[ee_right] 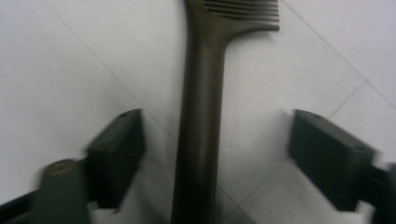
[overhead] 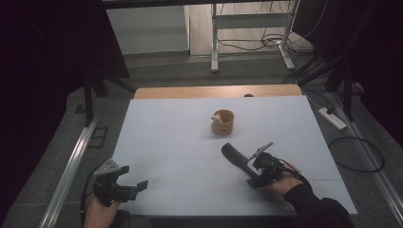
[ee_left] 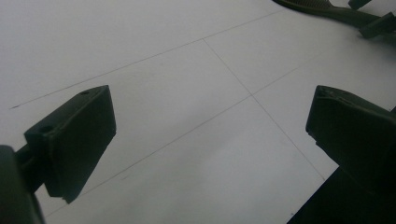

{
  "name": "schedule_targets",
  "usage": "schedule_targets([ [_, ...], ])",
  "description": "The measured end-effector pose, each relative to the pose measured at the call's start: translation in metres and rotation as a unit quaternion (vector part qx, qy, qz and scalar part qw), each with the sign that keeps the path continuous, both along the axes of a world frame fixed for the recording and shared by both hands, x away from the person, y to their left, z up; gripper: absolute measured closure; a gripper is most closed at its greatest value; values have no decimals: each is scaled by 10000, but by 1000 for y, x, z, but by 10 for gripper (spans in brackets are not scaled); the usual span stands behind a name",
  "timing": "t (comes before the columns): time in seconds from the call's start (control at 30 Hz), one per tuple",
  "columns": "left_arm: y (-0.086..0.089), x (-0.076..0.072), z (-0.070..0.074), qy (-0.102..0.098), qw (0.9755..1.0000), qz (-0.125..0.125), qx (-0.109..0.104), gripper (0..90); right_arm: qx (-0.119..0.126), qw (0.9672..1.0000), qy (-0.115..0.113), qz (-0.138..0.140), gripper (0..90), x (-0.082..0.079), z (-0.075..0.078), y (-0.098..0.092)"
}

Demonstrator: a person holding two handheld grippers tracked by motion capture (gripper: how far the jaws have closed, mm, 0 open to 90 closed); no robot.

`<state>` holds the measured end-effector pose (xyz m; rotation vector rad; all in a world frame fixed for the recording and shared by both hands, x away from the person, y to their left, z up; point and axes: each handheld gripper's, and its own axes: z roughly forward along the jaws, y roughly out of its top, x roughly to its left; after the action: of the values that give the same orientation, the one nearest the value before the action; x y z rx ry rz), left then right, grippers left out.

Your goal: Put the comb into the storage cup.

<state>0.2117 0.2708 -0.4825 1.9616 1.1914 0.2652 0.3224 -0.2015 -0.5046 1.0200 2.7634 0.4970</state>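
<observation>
The long dark plastic brush (overhead: 236,158) with a ribbed head lies flat on the white counter (overhead: 161,142), in front of the small round wooden cup (overhead: 223,121) and a little to its right. It looks light and stiff, and its smooth, round handle (ee_right: 200,126) may be a bit slippery. The middle of the handle looks like the best place to hold it. The right tongs (ee_right: 212,156) sit on both sides of the handle, spread apart and not touching it yet. The left tongs (ee_left: 210,140) are well to the left of the brush, wide open over bare counter, holding nothing.
</observation>
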Motion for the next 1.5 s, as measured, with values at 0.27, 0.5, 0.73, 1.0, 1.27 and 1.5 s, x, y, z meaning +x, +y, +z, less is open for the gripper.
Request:
schedule_targets([
  [0.27, 0, 0, 0, 7, 10000, -1, 8, 21, 115, 9998, -35, 179, 653, 0, 5, 1],
  [0.5, 0, 0, 0, 17, 10000, 8, 7, 22, 179, 9996, 28, 229, 725, 3, 5, -1],
  [0.73, 1, 1, 0, 39, 10000, 56, -27, 14, 186, 9994, -8, 298, 727, 2, 6, -2],
  [1.0, 3, 0, 1, 11, 9999, 88, -147, 0, 197, 9989, -110, 417, 727, -1, 8, -4],
  [1.27, 0, 1, 2, 0, 9998, -56, -198, 0, 308, 9977, -287, 524, 727, -4, 13, -5],
  [1.5, -6, 4, 5, -117, 9992, -323, -198, 0, 441, 9960, -443, 643, 727, -9, 19, -7],
])
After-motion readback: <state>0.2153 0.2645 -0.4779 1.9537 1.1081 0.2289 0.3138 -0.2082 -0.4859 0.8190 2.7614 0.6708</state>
